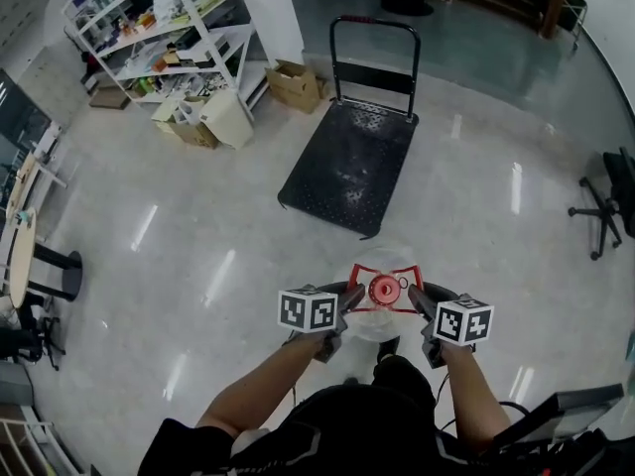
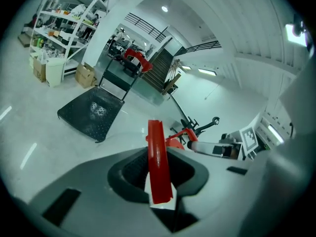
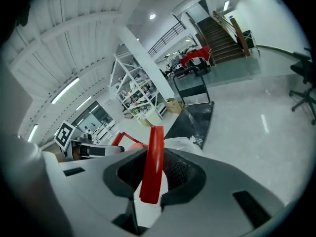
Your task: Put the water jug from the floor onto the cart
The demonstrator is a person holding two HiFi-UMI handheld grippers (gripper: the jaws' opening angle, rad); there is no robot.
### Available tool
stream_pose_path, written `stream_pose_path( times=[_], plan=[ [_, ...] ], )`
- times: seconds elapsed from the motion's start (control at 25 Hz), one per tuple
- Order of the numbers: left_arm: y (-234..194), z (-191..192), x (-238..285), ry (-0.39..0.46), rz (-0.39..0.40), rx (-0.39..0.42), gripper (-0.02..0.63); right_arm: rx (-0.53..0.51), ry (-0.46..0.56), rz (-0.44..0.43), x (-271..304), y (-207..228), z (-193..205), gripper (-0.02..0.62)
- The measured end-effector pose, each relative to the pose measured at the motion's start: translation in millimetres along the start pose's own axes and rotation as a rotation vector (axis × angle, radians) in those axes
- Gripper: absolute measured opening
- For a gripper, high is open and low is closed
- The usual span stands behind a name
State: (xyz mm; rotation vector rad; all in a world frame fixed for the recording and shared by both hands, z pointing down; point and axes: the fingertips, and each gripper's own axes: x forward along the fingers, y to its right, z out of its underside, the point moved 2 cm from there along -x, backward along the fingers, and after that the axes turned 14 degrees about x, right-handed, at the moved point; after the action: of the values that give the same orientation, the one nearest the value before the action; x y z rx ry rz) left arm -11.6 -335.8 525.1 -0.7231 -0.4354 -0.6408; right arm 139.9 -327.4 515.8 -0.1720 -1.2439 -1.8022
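Observation:
The clear water jug [image 1: 380, 317] with a red cap [image 1: 383, 289] hangs off the floor in front of me, carried by its red handle frame [image 1: 397, 271]. My left gripper [image 1: 348, 298] is shut on the left side of that frame [image 2: 159, 164]. On the frame's right side [image 3: 152, 163], my right gripper [image 1: 417, 299] is shut. Each gripper view shows a red bar clamped between the dark jaws. The black flat cart [image 1: 349, 162] with its upright push handle [image 1: 374, 56] stands on the floor ahead, apart from the jug. The jug's body is mostly hidden beneath the grippers.
White shelving [image 1: 159, 28] with several cardboard boxes [image 1: 295, 84] stands at the back left. A white bin [image 1: 227, 119] sits near them. A black office chair [image 1: 607, 211] is at the right, and a round table [image 1: 22, 246] at the left edge. Stairs [image 3: 220, 32] rise behind the cart.

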Motion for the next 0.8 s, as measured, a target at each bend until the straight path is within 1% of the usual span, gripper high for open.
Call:
stream_pose_path(
  times=[0.16,0.24,0.44,0.56,0.68,0.8],
  plan=[
    [-35,-40,11,0.031,-0.067,-0.038,0.074,-0.038,-0.053,-0.065,40,-5,-52,0.087],
    [-49,-65,16,0.056,-0.095,-0.044,0.074,-0.06,-0.07,-0.093,57,-9,-81,0.087],
    [-96,-117,38,0.096,-0.144,-0.059,0.074,-0.117,-0.087,-0.123,110,-13,-147,0.087],
    [-130,-152,47,0.109,-0.145,-0.057,0.074,-0.13,-0.091,-0.119,145,-19,-183,0.087],
    [-168,-193,62,0.124,-0.129,-0.044,0.074,-0.13,-0.073,-0.102,181,-22,-225,0.087],
    [-204,-214,77,0.115,-0.1,-0.037,0.074,-0.096,-0.067,-0.072,218,-20,-246,0.087]
  ],
)
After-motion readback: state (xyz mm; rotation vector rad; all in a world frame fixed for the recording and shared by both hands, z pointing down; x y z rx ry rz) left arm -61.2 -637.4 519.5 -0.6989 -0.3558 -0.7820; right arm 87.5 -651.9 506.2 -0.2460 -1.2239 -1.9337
